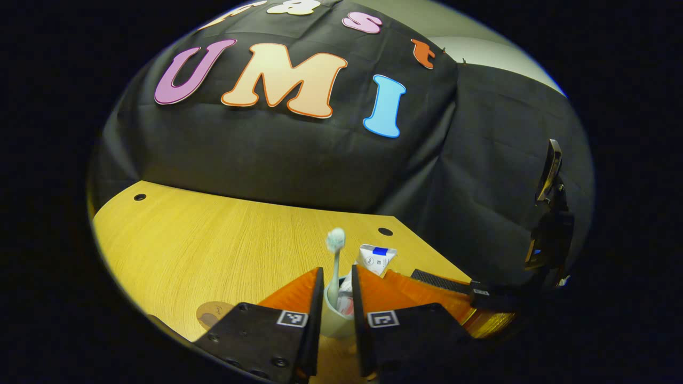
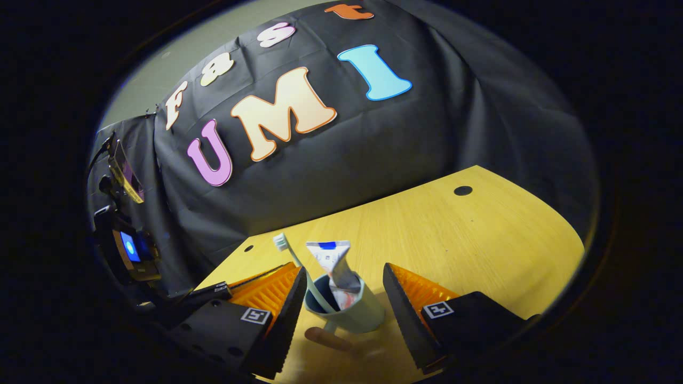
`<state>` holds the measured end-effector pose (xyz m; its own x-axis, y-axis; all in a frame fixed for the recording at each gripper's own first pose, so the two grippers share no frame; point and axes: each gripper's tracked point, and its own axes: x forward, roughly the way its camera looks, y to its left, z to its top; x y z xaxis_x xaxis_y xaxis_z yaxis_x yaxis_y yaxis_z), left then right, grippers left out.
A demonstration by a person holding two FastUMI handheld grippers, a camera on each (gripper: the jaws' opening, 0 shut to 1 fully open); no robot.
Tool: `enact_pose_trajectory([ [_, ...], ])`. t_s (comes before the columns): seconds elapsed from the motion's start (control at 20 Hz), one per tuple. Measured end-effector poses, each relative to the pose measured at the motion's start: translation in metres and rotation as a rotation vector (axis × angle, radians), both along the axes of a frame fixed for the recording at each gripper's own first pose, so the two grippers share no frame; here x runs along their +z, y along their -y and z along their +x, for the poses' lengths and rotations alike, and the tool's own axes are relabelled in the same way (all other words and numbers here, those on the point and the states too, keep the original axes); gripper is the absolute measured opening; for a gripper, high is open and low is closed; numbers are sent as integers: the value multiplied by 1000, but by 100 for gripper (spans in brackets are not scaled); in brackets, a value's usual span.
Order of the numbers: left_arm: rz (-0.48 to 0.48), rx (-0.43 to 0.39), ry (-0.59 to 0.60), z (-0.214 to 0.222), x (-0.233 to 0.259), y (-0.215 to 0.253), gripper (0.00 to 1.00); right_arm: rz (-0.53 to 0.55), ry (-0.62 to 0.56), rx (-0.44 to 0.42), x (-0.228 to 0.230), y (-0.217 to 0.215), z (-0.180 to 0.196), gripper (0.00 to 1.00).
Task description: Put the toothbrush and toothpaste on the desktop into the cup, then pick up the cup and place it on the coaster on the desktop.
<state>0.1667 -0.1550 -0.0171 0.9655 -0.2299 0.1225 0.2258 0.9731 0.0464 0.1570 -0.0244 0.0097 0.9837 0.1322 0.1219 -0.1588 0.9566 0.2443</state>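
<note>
My left gripper (image 1: 337,320) is clamped on the pale cup (image 1: 335,319). The toothbrush (image 2: 299,266) stands in it, bristles up, leaning; the toothpaste tube (image 2: 335,266) sits cap-down beside. My right gripper (image 2: 344,309) is spread wide around the cup above the wooden desktop (image 2: 480,240).

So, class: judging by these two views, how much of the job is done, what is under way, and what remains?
Done: the toothbrush and toothpaste tube both stand in the cup. Under way: the left hand-held gripper is closed on the cup, and the right hand-held gripper straddles it, open. Left: setting the cup on the brown coaster, which lies apart from it on the desktop.
</note>
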Motion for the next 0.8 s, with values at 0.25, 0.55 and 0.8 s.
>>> enact_pose_trajectory([
  [0.25,-32,35,-5,-9,-3,-12,78,14,-10,-30,-2,16,-10,88],
  [0.55,6,153,2,-40,4,-54,90,-13,-57,-28,-3,21,-24,96],
  [0.8,9,270,-37,-80,4,-112,90,-43,-122,-17,-1,11,-35,96],
])
